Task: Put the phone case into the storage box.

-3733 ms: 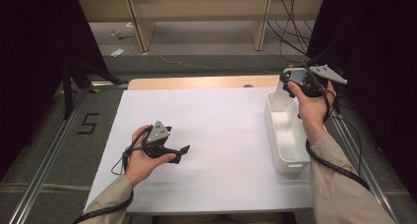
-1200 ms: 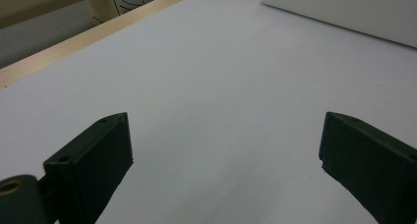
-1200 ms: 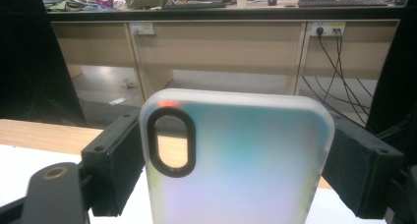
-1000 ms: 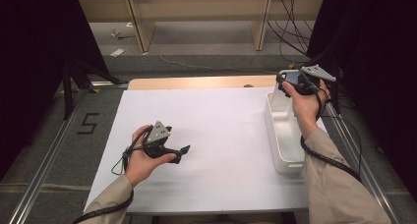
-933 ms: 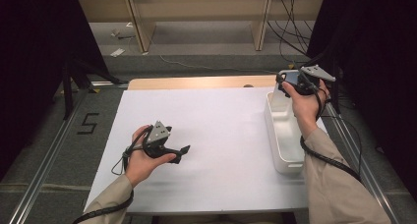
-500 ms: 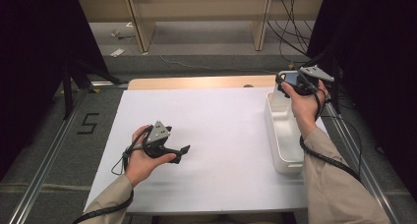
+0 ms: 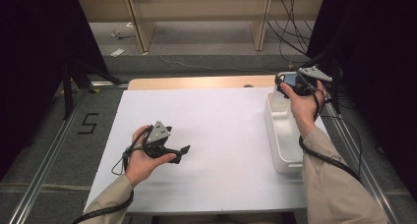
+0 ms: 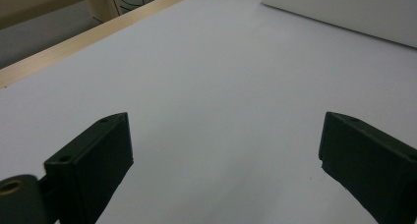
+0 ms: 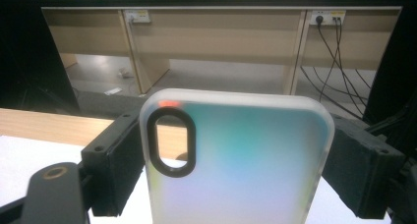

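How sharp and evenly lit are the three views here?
High view: table bright, surroundings dark, picture slightly soft. Left gripper view: sharp fingers, faint shadow on the sheet. Right gripper view: phone case close and a little blurred, background desks sharper, dark corners.

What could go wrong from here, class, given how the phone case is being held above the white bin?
1. The right gripper holds the phone case only by its side edges; the smooth, flexible shell could slip or bow out and drop.
2. Held above the far end of the white bin, a released case might strike the rim and land outside.
3. The left gripper rests open, far away, so it cannot catch it.
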### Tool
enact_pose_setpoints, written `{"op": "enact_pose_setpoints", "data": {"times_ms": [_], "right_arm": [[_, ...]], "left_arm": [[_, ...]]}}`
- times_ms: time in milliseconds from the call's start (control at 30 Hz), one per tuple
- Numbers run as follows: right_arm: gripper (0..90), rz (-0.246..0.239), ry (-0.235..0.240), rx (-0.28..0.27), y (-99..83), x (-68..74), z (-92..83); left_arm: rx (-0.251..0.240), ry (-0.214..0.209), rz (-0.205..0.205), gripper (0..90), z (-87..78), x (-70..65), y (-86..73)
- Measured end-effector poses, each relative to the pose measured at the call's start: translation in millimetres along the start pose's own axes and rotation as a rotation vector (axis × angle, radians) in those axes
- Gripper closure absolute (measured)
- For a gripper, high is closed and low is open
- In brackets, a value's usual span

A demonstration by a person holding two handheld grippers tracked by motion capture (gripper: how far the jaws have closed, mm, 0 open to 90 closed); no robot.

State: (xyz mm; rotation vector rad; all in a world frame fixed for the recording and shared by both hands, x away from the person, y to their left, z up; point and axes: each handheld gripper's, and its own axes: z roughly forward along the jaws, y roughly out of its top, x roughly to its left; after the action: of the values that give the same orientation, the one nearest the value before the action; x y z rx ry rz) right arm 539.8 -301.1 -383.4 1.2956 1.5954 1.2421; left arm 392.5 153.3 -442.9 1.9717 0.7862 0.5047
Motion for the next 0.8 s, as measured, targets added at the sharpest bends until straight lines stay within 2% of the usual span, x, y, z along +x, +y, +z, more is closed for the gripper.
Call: {"op": "enact_pose_setpoints", "data": {"times_ms": [800], "right_arm": [[18.0, -0.023, -0.005, 0.029, -6.8, 1.8, 7.8]], "left_arm": [[-0.002, 0.0, 0.0, 5.3, 0.0, -0.1, 0.2]]}}
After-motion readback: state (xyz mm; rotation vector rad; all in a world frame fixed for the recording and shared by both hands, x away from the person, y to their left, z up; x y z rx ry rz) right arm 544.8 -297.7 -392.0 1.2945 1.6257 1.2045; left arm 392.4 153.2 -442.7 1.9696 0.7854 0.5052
